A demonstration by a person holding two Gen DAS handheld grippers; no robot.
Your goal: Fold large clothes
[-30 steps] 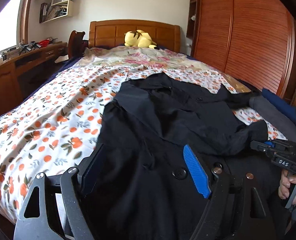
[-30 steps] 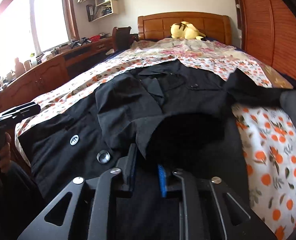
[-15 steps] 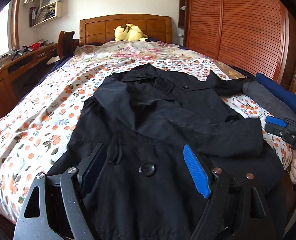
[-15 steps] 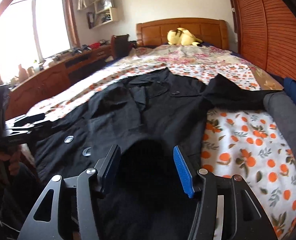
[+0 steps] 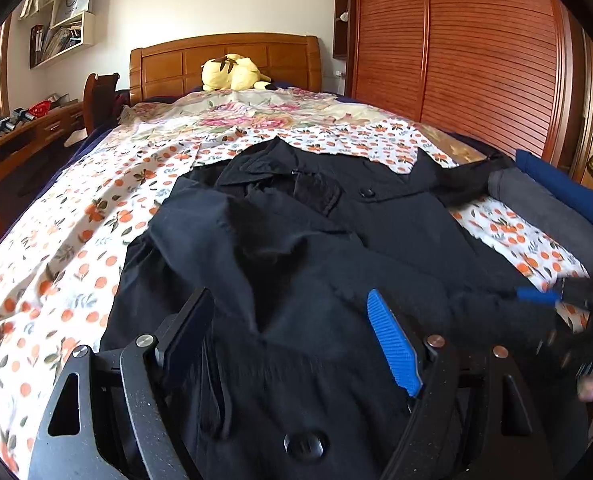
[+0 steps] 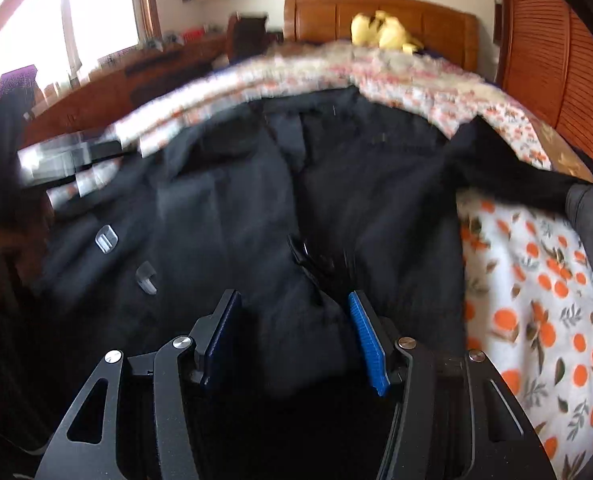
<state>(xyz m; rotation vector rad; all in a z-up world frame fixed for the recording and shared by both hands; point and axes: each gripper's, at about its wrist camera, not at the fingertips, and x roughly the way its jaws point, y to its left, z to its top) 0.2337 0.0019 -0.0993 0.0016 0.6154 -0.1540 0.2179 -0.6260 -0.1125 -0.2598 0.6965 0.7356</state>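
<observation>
A large black coat [image 5: 316,240] lies spread face up on the bed, collar toward the headboard, with one sleeve folded across its front. My left gripper [image 5: 288,300] hovers open over the coat's lower front near a button; nothing is pinched between its pads. In the blurred right wrist view, my right gripper [image 6: 292,300] stands open low over the coat [image 6: 256,200], with cloth lying under the gap and the pads off it. The right gripper [image 5: 536,296] also shows blurred at the coat's right edge. The left gripper [image 6: 56,156] is a blur at the left.
The bed has an orange-flowered sheet [image 5: 76,240] and a yellow plush toy [image 5: 232,74] by the wooden headboard. Folded grey cloth [image 5: 536,204] and blue cloth [image 5: 560,184] lie along the bed's right side. A slatted wardrobe [image 5: 476,60] stands at the right, a wooden desk [image 5: 16,140] at the left.
The right gripper opened and let go of the sleeve cuff, which now lies across the coat. The left gripper moved sideways to the right over the coat, staying open.
</observation>
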